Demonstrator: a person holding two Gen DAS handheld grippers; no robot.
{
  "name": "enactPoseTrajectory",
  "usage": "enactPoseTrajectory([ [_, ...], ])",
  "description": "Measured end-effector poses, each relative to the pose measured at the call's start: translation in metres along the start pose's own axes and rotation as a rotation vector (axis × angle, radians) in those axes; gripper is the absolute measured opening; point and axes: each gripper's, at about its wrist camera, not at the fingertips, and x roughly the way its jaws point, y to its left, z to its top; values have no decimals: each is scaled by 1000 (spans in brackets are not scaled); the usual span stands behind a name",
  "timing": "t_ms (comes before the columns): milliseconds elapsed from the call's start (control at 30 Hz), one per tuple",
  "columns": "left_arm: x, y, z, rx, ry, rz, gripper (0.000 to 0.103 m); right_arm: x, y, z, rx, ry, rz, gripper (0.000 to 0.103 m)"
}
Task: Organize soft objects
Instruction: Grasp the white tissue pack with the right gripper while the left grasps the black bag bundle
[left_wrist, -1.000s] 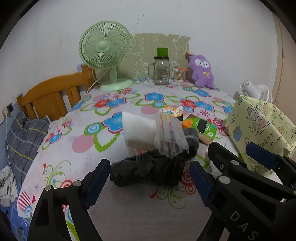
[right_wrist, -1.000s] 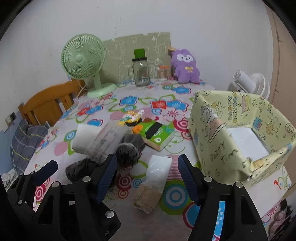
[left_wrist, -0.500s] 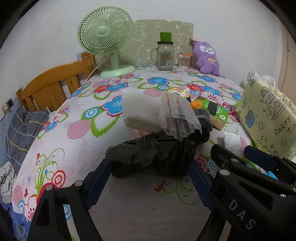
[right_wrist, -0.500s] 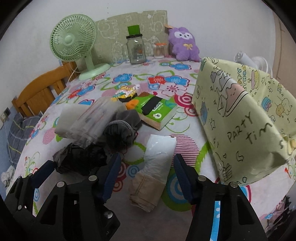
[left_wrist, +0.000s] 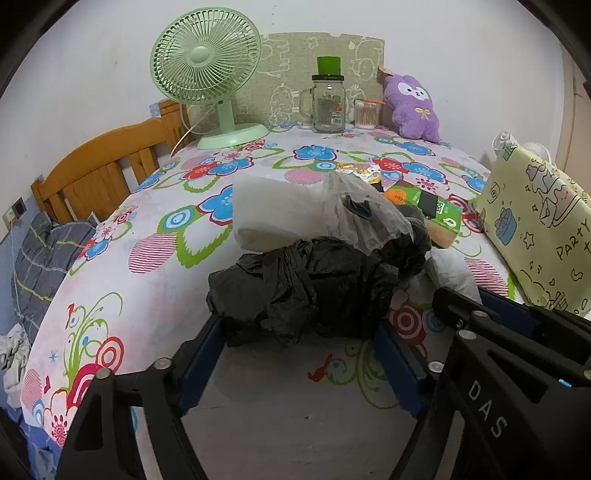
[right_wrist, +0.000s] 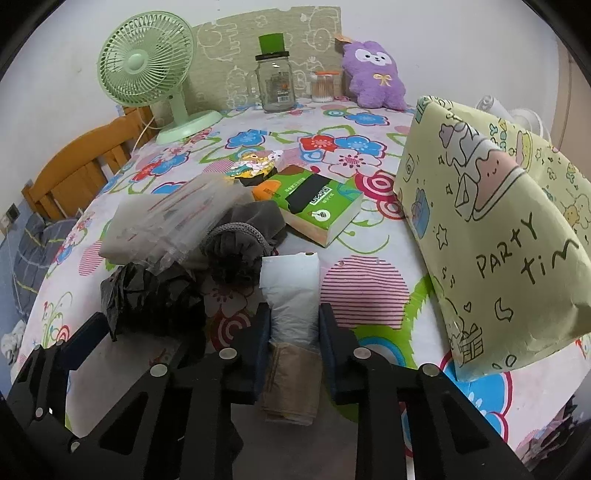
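Now the right gripper (right_wrist: 293, 325), wide open a second ago, is clamped on the white-and-tan packet (right_wrist: 291, 295) at lower centre, ready to lift, while the left gripper (left_wrist: 295, 343) is closing around the black bag (left_wrist: 306, 291), pads not yet pressing.

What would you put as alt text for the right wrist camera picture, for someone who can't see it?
The right gripper is shut on a white and tan plastic-wrapped packet lying on a floral tablecloth. Left of it sit a crumpled black bag and a grey knit item; a yellow cartoon-print storage box stands to the right.
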Motion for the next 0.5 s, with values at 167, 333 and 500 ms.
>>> enactPoseTrajectory([
  [167, -1, 1, 0, -13, -1, -5, 58, -1, 1, 1, 0, -4, 6, 27],
  [333, -3, 3, -1, -40, 5, -5, 42, -4, 2, 0, -4, -10, 17, 27],
  [500, -7, 3, 0, -45, -3, -10, 41, -8, 2, 0, -5, -17, 22, 27],
])
